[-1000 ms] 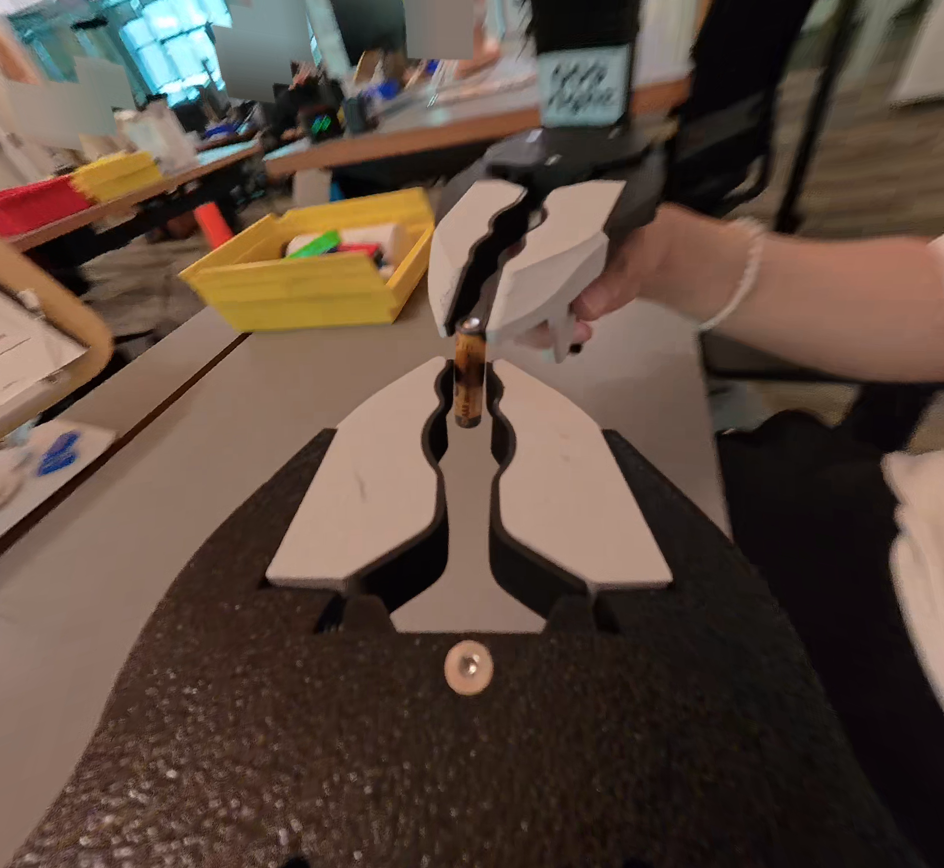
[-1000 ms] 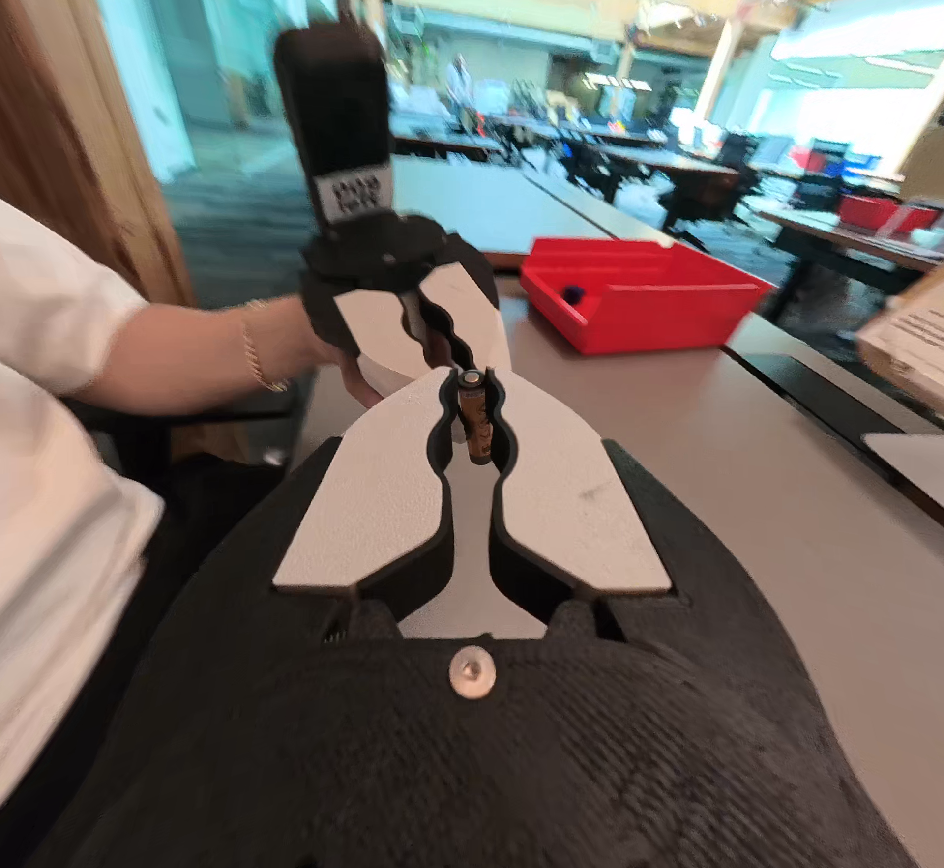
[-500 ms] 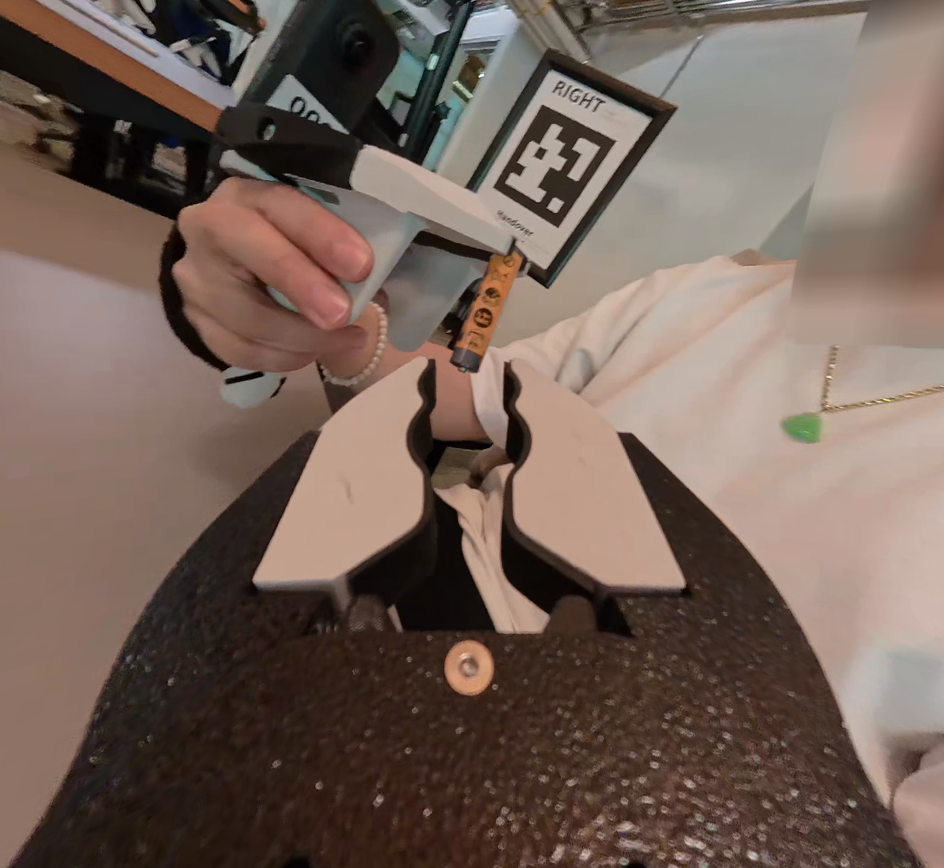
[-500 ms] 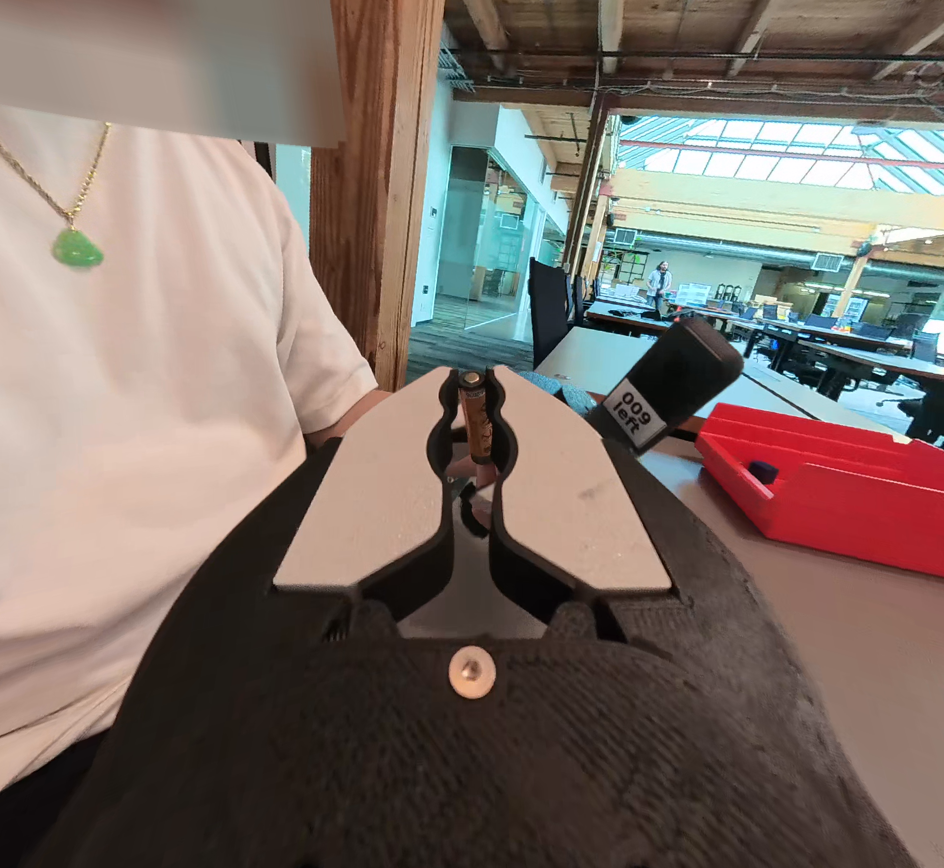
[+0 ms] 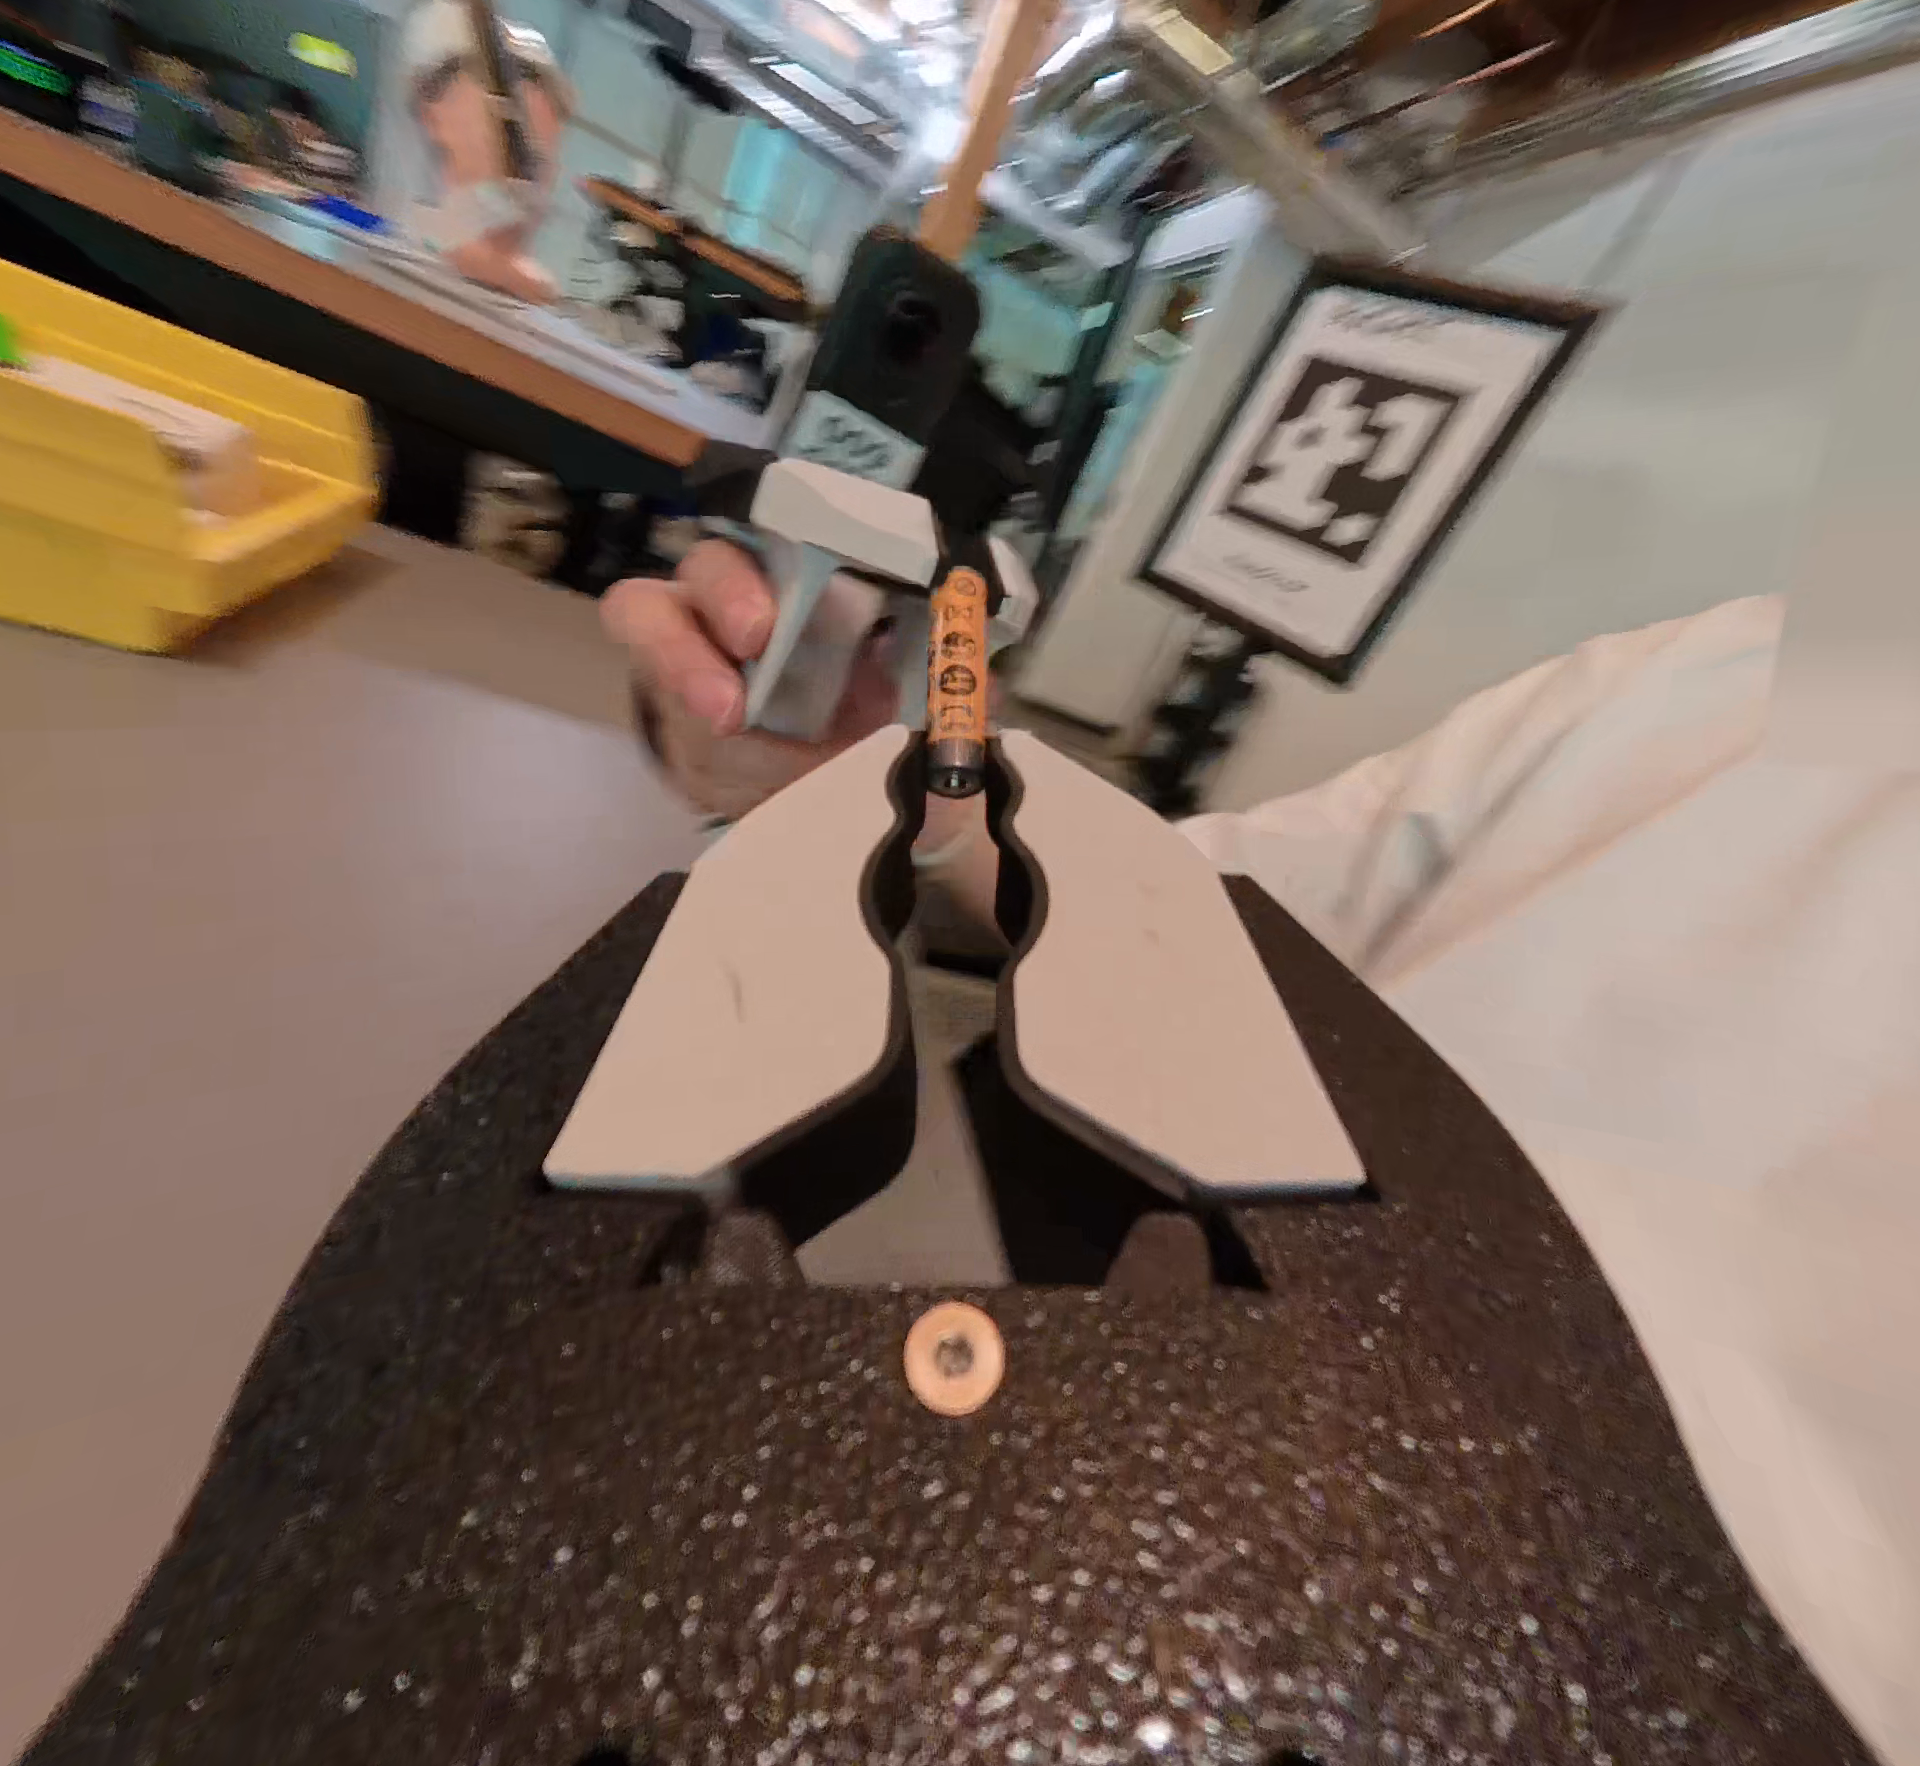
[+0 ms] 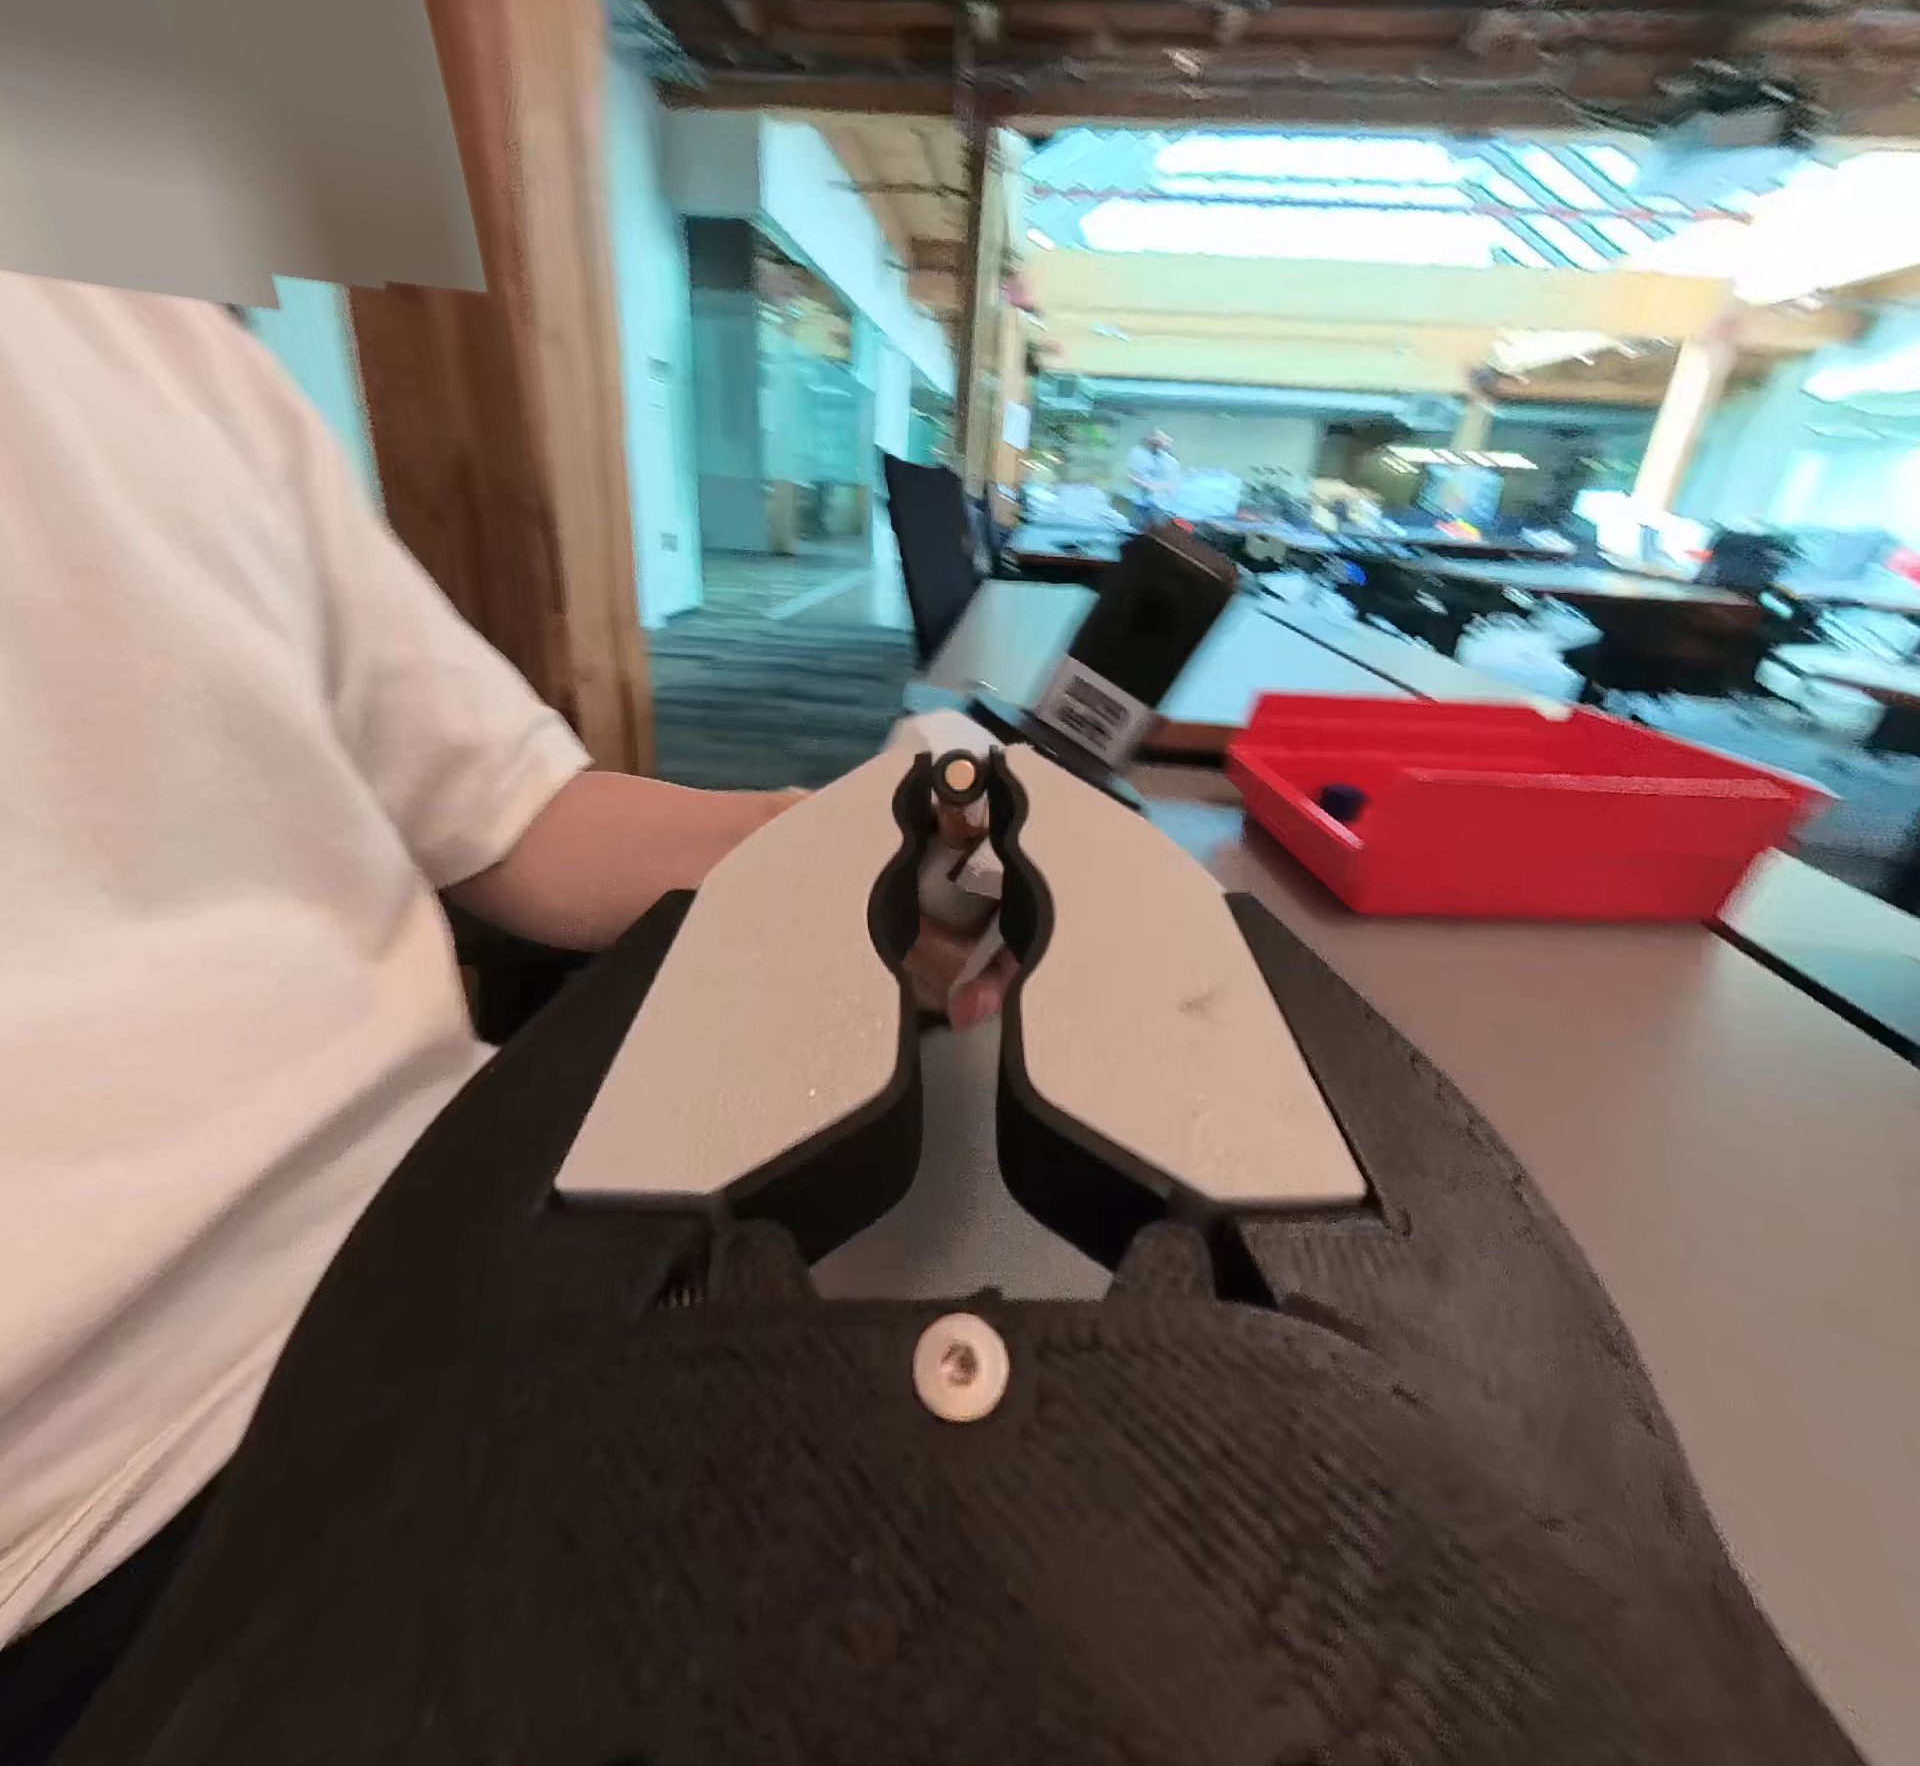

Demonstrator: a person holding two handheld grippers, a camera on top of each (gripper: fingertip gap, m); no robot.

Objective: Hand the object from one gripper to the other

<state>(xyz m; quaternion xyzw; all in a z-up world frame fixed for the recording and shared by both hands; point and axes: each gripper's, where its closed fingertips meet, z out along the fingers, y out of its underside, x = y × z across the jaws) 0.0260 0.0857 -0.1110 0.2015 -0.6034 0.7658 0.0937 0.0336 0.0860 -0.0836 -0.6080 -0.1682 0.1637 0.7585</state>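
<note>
Your right gripper (image 6: 958,776) is clamped on the battery (image 5: 956,667), an orange AA w/ a dark end, pinched right at the fingertips. Your left gripper (image 5: 956,760) has its tips on either side of the battery's lower end, jaws nearly together, but can't tell if they're actually pinching it. All of it is up in the air over the grey table (image 5: 260,833), yellow bin (image 5: 177,511) off to one side, red tray (image 6: 1507,823) to the other.

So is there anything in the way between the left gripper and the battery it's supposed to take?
Nothing visible. The battery hangs from the right gripper, and its lower end already sits between the tips of the left gripper, whose jaws are narrowly apart around it. Whether they touch it cannot be told.
</note>
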